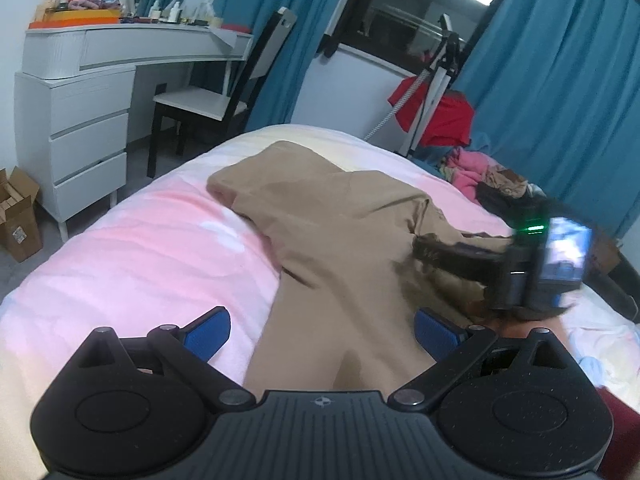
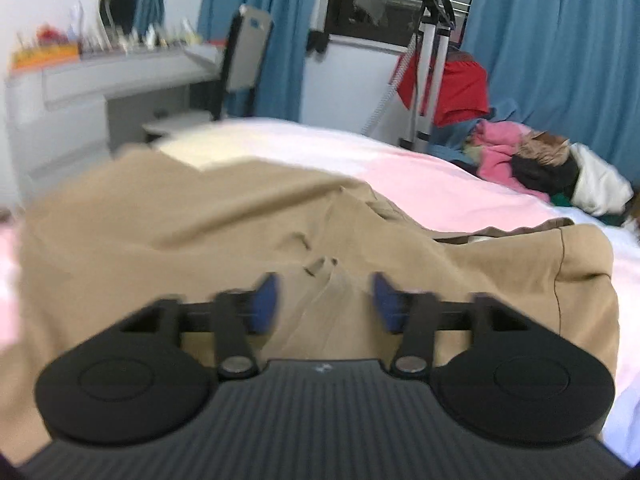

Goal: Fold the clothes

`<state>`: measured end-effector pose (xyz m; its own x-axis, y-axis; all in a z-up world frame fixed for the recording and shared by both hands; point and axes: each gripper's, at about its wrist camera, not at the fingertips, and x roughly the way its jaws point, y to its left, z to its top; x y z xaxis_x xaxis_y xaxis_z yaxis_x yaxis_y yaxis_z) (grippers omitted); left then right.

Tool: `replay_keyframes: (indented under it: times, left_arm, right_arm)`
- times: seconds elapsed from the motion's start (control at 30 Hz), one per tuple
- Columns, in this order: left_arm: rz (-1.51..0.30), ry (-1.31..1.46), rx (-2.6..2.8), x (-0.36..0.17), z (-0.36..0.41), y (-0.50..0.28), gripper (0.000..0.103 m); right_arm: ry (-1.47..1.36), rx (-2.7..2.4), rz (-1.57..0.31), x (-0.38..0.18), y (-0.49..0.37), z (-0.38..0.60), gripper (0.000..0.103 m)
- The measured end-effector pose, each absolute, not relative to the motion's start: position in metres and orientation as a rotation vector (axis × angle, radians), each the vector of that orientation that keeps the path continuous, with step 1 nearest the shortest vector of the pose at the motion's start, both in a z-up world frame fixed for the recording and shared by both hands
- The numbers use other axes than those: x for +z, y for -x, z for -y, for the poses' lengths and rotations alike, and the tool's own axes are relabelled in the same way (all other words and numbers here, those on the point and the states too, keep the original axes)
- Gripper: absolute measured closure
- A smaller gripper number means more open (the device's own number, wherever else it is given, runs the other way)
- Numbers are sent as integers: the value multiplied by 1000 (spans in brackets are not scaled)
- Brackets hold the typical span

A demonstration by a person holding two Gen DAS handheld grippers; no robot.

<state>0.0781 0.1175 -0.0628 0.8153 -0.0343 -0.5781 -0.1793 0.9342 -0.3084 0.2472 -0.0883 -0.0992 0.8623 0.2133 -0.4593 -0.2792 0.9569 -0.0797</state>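
Note:
A tan garment (image 1: 328, 216) lies crumpled across the pink bed cover (image 1: 152, 240). My left gripper (image 1: 322, 334) is open just above the garment's near end, and the cloth runs between its blue pads (image 1: 208, 334) without being pinched. In the same view my right gripper (image 1: 428, 250) comes in from the right, blurred, low over the garment. In the right wrist view the right gripper (image 2: 326, 300) has its jaws apart. A raised ridge of the tan garment (image 2: 200, 220) sits between its pads (image 2: 266, 304), and they do not press on it.
A heap of mixed clothes (image 2: 540, 160) lies at the bed's far right. A steamer stand with a red cloth (image 1: 436, 116) stands beyond the bed. At the left are a white dresser (image 1: 80, 120), a chair (image 1: 224, 100) and cardboard boxes (image 1: 16, 216).

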Motion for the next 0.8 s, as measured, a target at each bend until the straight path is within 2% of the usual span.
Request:
replay_keyframes:
  times: [0.37,0.6,0.8]
  left_arm:
    - [-572,276,-14,-44,-91,-45,4]
    - [-644,247,-188,-39,-51,-13,4]
    - [-745,295,-360,-41,-13,14,6]
  right_arm:
    - [-102,245,-363,-25,-72,176,32]
    - [-260,123,-343,-35,37,240,31]
    - [-375,44,-287,-33,58,276,30]
